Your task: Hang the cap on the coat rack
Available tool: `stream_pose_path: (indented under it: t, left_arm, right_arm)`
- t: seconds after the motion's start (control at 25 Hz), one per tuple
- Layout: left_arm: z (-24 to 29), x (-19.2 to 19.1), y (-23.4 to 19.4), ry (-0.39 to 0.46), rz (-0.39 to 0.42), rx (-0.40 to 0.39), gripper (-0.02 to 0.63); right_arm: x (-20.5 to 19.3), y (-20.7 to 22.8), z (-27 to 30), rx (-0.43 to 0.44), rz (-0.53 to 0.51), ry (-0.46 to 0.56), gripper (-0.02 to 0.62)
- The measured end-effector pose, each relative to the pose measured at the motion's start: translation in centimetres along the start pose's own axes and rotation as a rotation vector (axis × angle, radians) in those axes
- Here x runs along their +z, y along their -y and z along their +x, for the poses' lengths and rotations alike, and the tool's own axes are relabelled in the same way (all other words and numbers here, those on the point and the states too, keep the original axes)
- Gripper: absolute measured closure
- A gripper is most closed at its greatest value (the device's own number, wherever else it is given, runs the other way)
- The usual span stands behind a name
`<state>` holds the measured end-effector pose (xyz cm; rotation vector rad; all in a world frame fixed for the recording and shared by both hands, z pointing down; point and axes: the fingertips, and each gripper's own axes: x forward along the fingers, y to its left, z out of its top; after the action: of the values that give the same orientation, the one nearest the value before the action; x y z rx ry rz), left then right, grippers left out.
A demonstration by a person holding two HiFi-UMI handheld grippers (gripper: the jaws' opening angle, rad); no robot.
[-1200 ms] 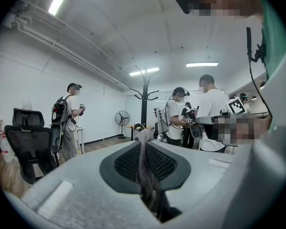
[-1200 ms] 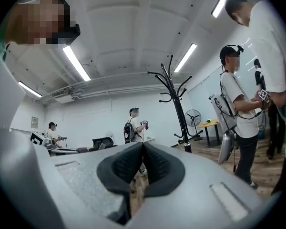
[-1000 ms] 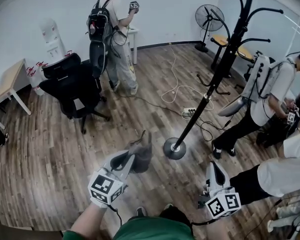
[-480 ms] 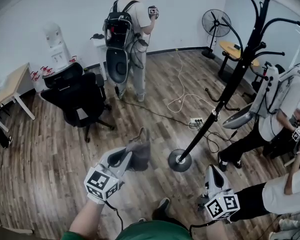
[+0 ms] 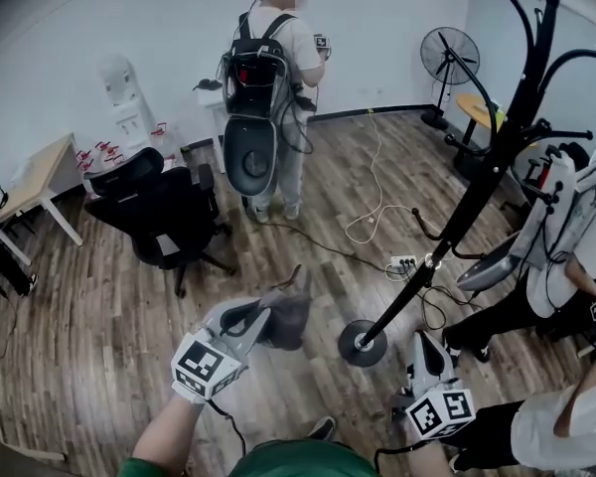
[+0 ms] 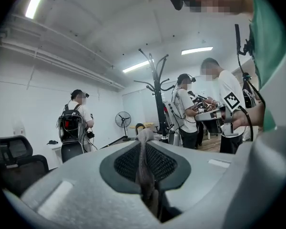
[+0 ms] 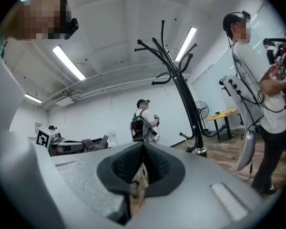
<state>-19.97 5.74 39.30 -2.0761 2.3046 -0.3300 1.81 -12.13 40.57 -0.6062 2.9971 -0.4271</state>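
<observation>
Black office chair left; fan by far wall.

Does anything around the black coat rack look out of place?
Yes: a loose white cable and a white power strip sprawl across the wooden floor beside the rack's round base, a possible trip hazard.

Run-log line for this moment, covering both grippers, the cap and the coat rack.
left gripper: shut on cap | right gripper: shut, empty | coat rack: upright, base on floor ahead | cap: not yet hung
</observation>
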Motion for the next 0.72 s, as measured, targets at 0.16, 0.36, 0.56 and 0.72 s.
stream_pose_path:
  t: [0.16, 0.36, 0.56, 0.72]
  left_arm:
    - [4.1, 0.8, -0.2, 0.0, 0.022, 0.004, 0.568]
    - [9.2, 1.9, -0.4, -0.001, 0.046, -0.017, 0.568]
    - [14.2, 3.1, -1.0, 0.012, 0.053, -0.051, 0.568]
    - [18.5, 3.4, -2.1, 0.031, 0.064, -0.112, 0.568]
  right_arm:
    - [0.4, 2.6, 1.5, 0.012, 0.003, 0.002, 0.592]
    - [1.6, 6.0, 2.1, -0.008, 0.005, 0.014, 0.591]
    - [2.4, 9.2, 1.6, -0.065, 0.007, 0.027, 0.592]
    - [2.1, 11.0, 1.7, -0.138, 0.005, 0.029, 0.592]
